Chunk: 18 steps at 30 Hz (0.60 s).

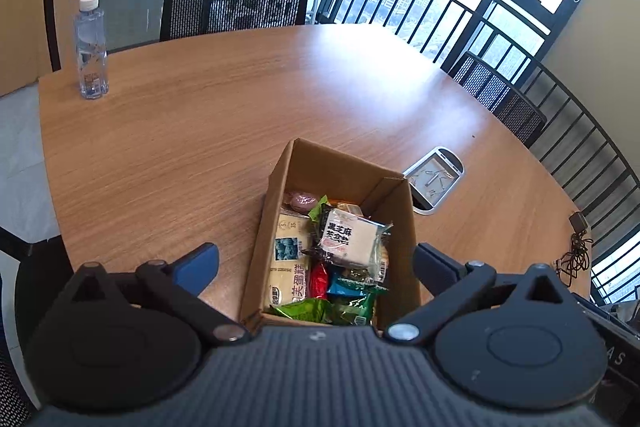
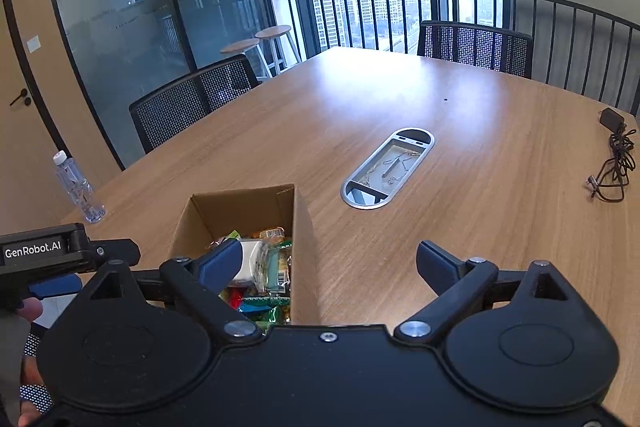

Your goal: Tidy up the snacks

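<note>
Meeting room, wooden table by a railed window. Cardboard box of snack packets is sitting at the near edge. Left gripper is hanging over it, jaws spread, nothing between them. Right gripper is likewise splayed beside the box, over bare wood. Only the right view is showing the cable hatch whole; in the left view the box is covering one corner of it. Lower packets are hard to make out.

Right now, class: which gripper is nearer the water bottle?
Left. The left gripper hangs open over the cardboard box, on the water bottle's side; the right gripper sits beyond the box's other edge.
</note>
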Tool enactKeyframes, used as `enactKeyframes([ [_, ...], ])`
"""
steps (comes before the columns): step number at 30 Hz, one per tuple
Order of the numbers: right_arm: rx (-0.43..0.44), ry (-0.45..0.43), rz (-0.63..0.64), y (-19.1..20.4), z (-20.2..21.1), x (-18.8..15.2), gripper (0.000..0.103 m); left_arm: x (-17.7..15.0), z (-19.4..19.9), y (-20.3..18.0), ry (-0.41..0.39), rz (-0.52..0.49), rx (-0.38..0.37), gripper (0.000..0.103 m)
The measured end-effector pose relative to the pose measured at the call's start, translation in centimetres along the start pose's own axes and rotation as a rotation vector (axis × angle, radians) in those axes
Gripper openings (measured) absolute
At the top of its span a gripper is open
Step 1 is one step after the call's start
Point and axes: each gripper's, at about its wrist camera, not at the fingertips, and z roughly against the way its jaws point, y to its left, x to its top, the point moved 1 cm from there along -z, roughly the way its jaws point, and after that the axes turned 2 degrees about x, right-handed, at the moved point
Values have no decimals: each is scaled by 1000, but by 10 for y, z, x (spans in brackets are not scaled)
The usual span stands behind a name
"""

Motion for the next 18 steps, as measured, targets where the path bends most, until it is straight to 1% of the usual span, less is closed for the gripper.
enactKeyframes([
  [4,14,-12,5,-7,15,-3,103,-9,15,-11,-23,-18,-9,103],
  [10,36,-16,32,-15,39,-8,103,-21,40,-25,-81,-85,-1,103],
  [18,51,-15,44,-29,69,-18,103,-42,66,-34,-107,-137,7,103],
])
